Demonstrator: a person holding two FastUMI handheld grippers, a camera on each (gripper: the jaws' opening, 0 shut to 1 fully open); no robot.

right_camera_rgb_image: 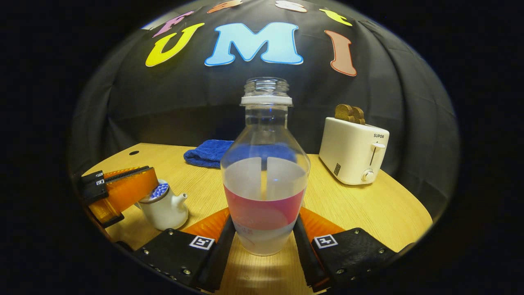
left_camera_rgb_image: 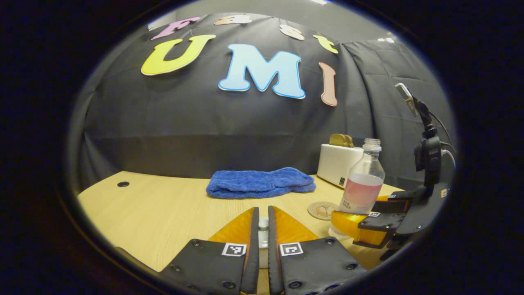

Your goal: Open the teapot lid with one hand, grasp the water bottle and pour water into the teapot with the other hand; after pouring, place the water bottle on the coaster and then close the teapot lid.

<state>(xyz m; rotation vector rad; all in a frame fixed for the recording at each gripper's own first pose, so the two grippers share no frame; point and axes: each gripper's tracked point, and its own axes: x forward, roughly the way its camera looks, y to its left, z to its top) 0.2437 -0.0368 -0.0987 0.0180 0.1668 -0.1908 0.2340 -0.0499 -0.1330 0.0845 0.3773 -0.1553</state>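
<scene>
Two grippers engaged. Bottle (right_camera_rgb_image: 265, 172) upright at centre frame on table (right_camera_rgb_image: 368, 213), uncapped, about half full. Right gripper (right_camera_rgb_image: 264, 233) fingers flank its base, contact not clear. Teapot (right_camera_rgb_image: 163, 207) lower left; left gripper (left_camera_rgb_image: 263, 235) nearly closed on lid knob (left_camera_rgb_image: 263, 223). Advice: squeeze firmly below label, lift straight, tilt slowly.

The left gripper (left_camera_rgb_image: 263, 229) reaches over a light wooden table (left_camera_rgb_image: 163, 213), its 2 fingers nearly closed on a small pale knob (left_camera_rgb_image: 263, 233) between them. Beyond lies a folded blue towel (left_camera_rgb_image: 260, 182). To the right, the right gripper (left_camera_rgb_image: 348, 223) clasps an uncapped water bottle (left_camera_rgb_image: 364, 180) by its base, just beside a round coaster (left_camera_rgb_image: 322, 210). Behind stands a white toaster (left_camera_rgb_image: 339, 164) holding toast (left_camera_rgb_image: 341, 140).
</scene>
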